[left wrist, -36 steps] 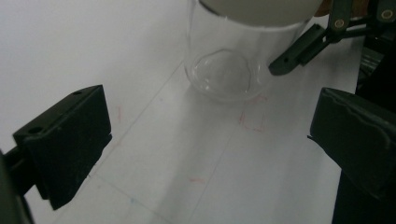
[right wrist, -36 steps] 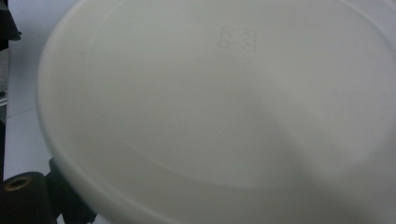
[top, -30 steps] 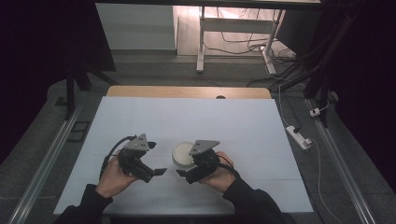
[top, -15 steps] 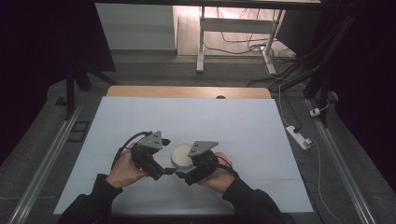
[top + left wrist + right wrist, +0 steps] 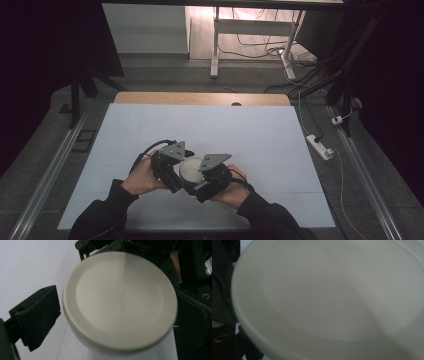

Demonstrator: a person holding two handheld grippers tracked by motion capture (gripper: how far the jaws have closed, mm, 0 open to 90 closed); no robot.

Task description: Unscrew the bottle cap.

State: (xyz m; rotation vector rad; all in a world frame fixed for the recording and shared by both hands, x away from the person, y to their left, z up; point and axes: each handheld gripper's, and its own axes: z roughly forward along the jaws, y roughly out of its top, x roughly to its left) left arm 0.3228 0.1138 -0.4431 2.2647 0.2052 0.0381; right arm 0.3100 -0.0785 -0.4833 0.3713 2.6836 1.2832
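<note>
A round, off-white jar (image 5: 190, 169) hangs just above the white table sheet (image 5: 210, 127), between both hands. In the left gripper view its flat lid (image 5: 120, 310) faces the camera. My left gripper (image 5: 112, 317) stands open around this lid, with a narrow gap at the jaw on the left of that view. From the other side, my right gripper (image 5: 200, 185) holds the jar. Its base (image 5: 332, 297), with a small embossed mark, sits very close in the right gripper view. In the high view my left gripper (image 5: 176, 176) meets the jar from the left.
The white sheet covers a wooden table whose far edge (image 5: 200, 98) shows bare wood. Metal rails (image 5: 50, 165) run along both sides. A power strip (image 5: 320, 146) and cables lie on the floor at the right, and a desk frame (image 5: 215, 45) stands beyond.
My left gripper has moved right and now brackets the jar's lid. The right gripper has kept the jar nearly still.
</note>
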